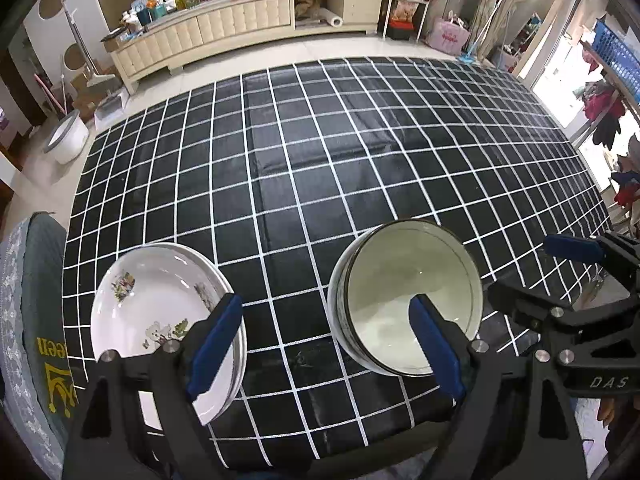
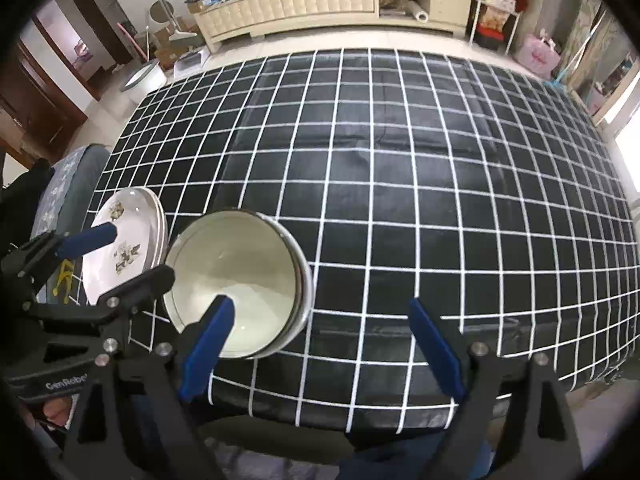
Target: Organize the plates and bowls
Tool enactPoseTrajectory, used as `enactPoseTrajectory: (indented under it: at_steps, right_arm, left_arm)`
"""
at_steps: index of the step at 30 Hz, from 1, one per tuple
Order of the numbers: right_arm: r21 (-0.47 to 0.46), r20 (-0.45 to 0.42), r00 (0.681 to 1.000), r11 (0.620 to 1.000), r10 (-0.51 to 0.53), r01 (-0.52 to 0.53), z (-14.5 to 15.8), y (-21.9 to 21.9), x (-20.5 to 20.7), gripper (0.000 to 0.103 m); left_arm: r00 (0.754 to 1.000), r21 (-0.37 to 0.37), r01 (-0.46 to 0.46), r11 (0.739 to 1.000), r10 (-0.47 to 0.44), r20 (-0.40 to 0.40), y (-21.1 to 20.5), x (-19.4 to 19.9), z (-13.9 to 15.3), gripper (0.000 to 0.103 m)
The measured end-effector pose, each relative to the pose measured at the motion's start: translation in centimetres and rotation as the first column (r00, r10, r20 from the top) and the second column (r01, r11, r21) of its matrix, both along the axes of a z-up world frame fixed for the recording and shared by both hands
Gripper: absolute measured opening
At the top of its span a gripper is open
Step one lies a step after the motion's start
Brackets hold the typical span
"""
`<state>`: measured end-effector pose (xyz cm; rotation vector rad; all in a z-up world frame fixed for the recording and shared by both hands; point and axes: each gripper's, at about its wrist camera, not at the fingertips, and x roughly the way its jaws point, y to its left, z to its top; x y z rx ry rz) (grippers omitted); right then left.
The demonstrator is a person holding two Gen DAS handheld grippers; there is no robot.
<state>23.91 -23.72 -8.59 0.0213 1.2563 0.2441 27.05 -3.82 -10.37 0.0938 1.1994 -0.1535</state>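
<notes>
A stack of white plates (image 1: 160,304) with small flower prints sits near the table's front left edge. It also shows in the right wrist view (image 2: 128,240). A stack of white bowls (image 1: 404,292) with dark rims stands to its right, also in the right wrist view (image 2: 240,280). My left gripper (image 1: 324,344) is open and empty above the table between plates and bowls. My right gripper (image 2: 320,344) is open and empty, just right of the bowls. It shows in the left wrist view (image 1: 576,248) at the right.
The table wears a black cloth with white grid lines (image 1: 360,152). A grey cushioned chair (image 1: 32,312) stands at the left edge. A cream cabinet (image 1: 240,28) with clutter lines the far wall. A white bin (image 1: 68,136) sits on the floor.
</notes>
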Motion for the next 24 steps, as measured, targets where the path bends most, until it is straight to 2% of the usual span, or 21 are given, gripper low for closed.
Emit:
enactPoseTrajectory:
  at_steps: [8, 13, 19, 20, 22, 24]
  right_arm:
    - [-0.033, -0.063, 0.998, 0.999, -0.022, 0.02, -2.7, -0.1, 1.3, 0.091]
    - [-0.001, -0.111, 0.993, 0.999, -0.041, 0.042, -4.4, -0.3, 1.9, 0.091]
    - [0.024, -0.152, 0.986, 0.997, -0.073, 0.077, -5.7, -0.5, 2.5, 0.091]
    - [0.025, -0.154, 0.986, 0.997, -0.067, 0.072, -5.8, -0.4, 2.6, 0.088]
    - [0.037, -0.167, 0.984, 0.997, -0.06, 0.067, -6.2, -0.2, 2.8, 0.082]
    - [0.044, -0.179, 0.982, 0.997, -0.058, 0.067, -6.6, 0.0, 2.9, 0.078]
  left_arm:
    - [0.998, 0.021, -0.006, 1.0, 0.007, -0.066, 0.5, 1.8, -3.7, 0.087]
    - [0.993, -0.018, -0.006, 1.0, 0.004, -0.117, 0.4, 2.4, -5.6, 0.087]
    - [0.989, -0.061, -0.034, 0.998, 0.025, -0.144, 1.1, 3.1, -7.4, 0.087]
    - [0.989, -0.059, -0.032, 0.998, 0.024, -0.143, 1.1, 3.1, -7.6, 0.087]
    - [0.99, -0.039, -0.024, 0.999, 0.018, -0.143, 1.0, 3.3, -8.0, 0.083]
    - [0.989, -0.065, -0.024, 0.998, 0.014, -0.15, 0.9, 3.2, -8.3, 0.071]
